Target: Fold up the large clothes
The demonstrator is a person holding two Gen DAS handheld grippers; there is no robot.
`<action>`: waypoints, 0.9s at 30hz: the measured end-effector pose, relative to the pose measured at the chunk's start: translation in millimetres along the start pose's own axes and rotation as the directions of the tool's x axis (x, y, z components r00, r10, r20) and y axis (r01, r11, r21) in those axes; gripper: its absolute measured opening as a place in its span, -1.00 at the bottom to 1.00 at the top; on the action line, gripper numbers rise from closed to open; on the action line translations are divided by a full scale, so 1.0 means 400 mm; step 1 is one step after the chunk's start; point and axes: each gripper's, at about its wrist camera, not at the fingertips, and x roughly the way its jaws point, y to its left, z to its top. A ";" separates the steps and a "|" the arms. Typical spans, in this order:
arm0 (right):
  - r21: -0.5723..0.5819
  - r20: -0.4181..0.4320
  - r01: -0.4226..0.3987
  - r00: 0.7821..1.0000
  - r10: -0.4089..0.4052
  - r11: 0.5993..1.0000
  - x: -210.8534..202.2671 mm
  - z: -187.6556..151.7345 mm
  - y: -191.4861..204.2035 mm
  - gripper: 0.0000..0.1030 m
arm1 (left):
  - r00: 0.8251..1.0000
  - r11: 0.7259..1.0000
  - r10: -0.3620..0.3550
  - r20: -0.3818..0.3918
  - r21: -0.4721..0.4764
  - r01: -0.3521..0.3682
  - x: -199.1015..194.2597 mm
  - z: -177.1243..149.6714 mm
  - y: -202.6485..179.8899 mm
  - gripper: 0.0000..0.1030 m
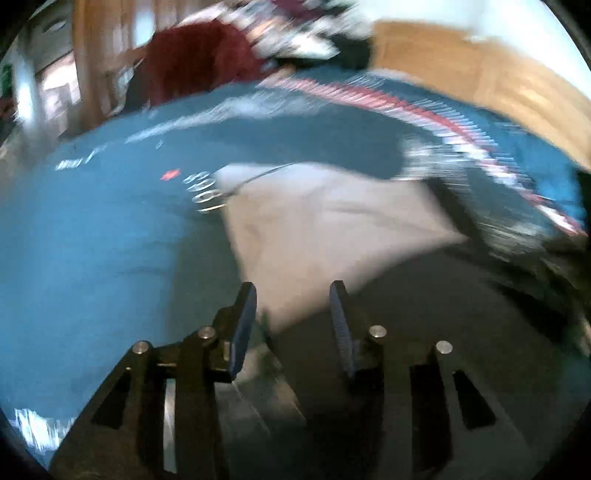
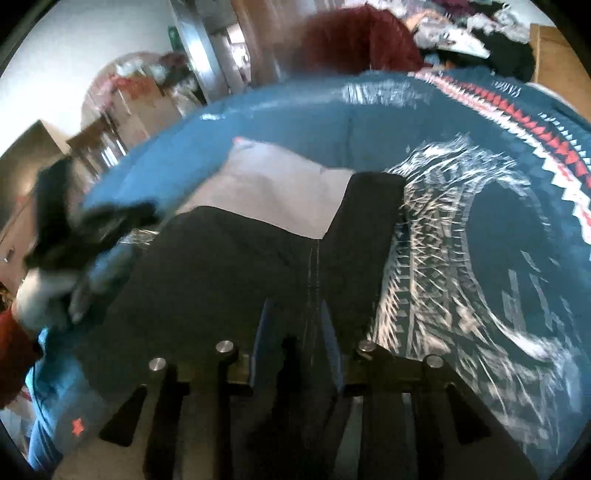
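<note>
While both pictures are blurry, these things can still be told.

Blue cloth: a big blue cloth (image 2: 280, 110) with red and white zigzag trim covers the whole surface, likely so clothes stay clean while being folded.

Dark garment: the large dark garment (image 2: 229, 258) lies flat on the blue cloth, in the middle and near both cameras. It looks spread out so a fold can be made.

Grey part: a pale grey piece (image 1: 332, 229) sits just beyond the dark garment, touching it. I cannot tell if it is the inside of the same garment or another one.

Clothes pile: a dark red garment (image 2: 354, 40) and other clothes (image 2: 476, 33) wait at the far edge, probably next in line.

Right gripper: the right gripper (image 2: 293, 332) has its jaws close together around a fold of the dark garment, pinching it, I think, to lift that edge over.

Left gripper: the left gripper (image 1: 293, 306) has its jaws spread apart, holding nothing, over the near edge of the grey part. It seems ready to grab.
</note>
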 end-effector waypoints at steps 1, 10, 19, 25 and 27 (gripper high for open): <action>-0.001 -0.001 0.001 1.000 -0.001 1.000 -0.026 -0.027 0.006 -0.35 | 0.999 0.998 -0.047 0.014 0.030 0.046 -0.059 -0.040 -0.035 -0.22; 0.047 -0.049 0.100 0.994 -0.097 0.994 -0.063 -0.147 0.018 -0.21 | 0.991 0.992 -0.064 -0.121 0.103 0.076 -0.192 -0.267 -0.182 -0.24; 0.052 -0.069 0.148 0.987 -0.144 0.988 -0.154 -0.190 0.039 0.05 | 0.988 0.999 -0.001 -0.154 0.042 0.007 -0.238 -0.323 -0.222 -0.16; 0.222 -0.067 0.336 0.942 -0.329 0.915 -0.274 -0.299 0.008 0.78 | 0.957 0.916 0.231 -0.174 -0.293 -0.274 -0.285 -0.355 -0.100 0.37; 0.268 -0.114 0.358 0.934 -0.339 0.894 -0.279 -0.342 -0.010 0.78 | 0.943 0.889 0.242 -0.229 -0.336 -0.310 -0.256 -0.365 -0.084 0.46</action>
